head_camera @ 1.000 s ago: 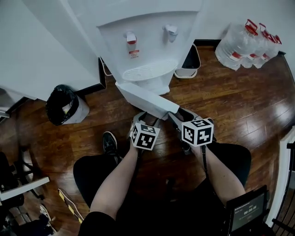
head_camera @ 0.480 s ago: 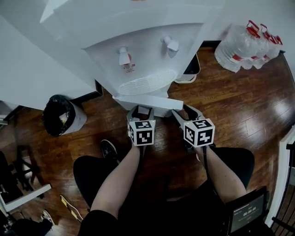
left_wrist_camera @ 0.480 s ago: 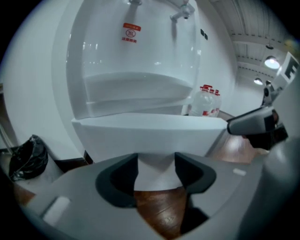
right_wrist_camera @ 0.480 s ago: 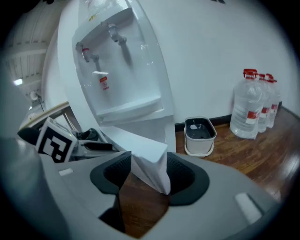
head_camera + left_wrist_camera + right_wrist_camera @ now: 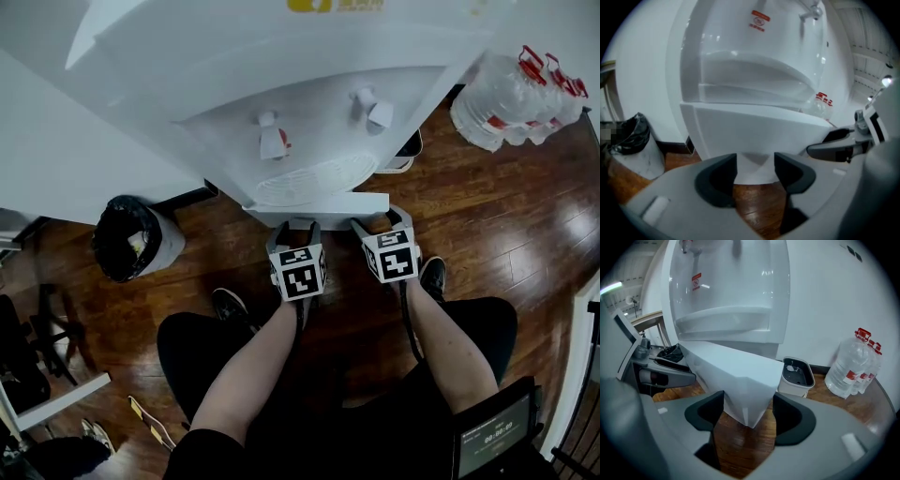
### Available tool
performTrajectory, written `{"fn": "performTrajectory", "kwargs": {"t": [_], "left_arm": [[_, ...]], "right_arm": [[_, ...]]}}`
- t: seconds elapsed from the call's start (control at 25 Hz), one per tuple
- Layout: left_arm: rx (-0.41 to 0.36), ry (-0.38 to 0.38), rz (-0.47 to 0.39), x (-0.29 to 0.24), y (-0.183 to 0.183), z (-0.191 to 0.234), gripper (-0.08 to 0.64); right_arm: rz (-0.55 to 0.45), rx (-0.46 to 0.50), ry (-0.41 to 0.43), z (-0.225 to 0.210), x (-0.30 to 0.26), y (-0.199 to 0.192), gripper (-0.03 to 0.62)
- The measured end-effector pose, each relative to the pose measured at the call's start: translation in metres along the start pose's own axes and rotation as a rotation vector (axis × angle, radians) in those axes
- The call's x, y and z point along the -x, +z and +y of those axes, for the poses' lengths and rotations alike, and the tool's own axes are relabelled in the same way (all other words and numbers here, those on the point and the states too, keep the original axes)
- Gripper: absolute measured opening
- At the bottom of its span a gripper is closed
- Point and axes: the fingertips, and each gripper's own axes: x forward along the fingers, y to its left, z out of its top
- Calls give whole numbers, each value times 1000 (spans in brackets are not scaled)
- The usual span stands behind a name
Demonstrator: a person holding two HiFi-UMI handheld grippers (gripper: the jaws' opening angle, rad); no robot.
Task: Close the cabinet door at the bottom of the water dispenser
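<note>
The white water dispenser [image 5: 281, 84] fills the top of the head view. Its white cabinet door [image 5: 337, 204] lies as a strip under the drip tray, almost flat against the body. My left gripper [image 5: 296, 230] points at the door's left half, jaws open, the door's face [image 5: 754, 133] just beyond them. My right gripper [image 5: 382, 223] is at the door's right end; its jaws have just been opening and stand wide. The door's corner [image 5: 747, 390] shows between them in the right gripper view, and no pad presses it.
A black-bagged trash bin [image 5: 131, 239] stands left of the dispenser. Right of it are a small white bin [image 5: 797, 373] and several water bottles [image 5: 520, 89]. The person's shoes [image 5: 230, 305] rest on the wooden floor. A screen [image 5: 497, 436] shows at bottom right.
The door has swung from standing out at an angle to nearly flush with the dispenser. Both grippers have moved forward with it. The right jaws have spread wider.
</note>
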Motion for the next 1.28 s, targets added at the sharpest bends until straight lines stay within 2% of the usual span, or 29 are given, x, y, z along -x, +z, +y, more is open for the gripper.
{"fn": "performTrajectory", "kwargs": {"t": [0.08,0.32,0.88,1.28], "left_arm": [[60,12,8,-1,1,7,253],[95,32,-26,-11,12,13,255],[77,104,-12,-22,18,13,253],[48,157,2,-27,14,20,251]], "right_arm": [[5,3,-4,-3,-2,3,330],[-15,56,22,-8,-10,14,327],[-21,156,63,-22,-31,42,325],[-33,177,82,-24,-35,50,324]]}}
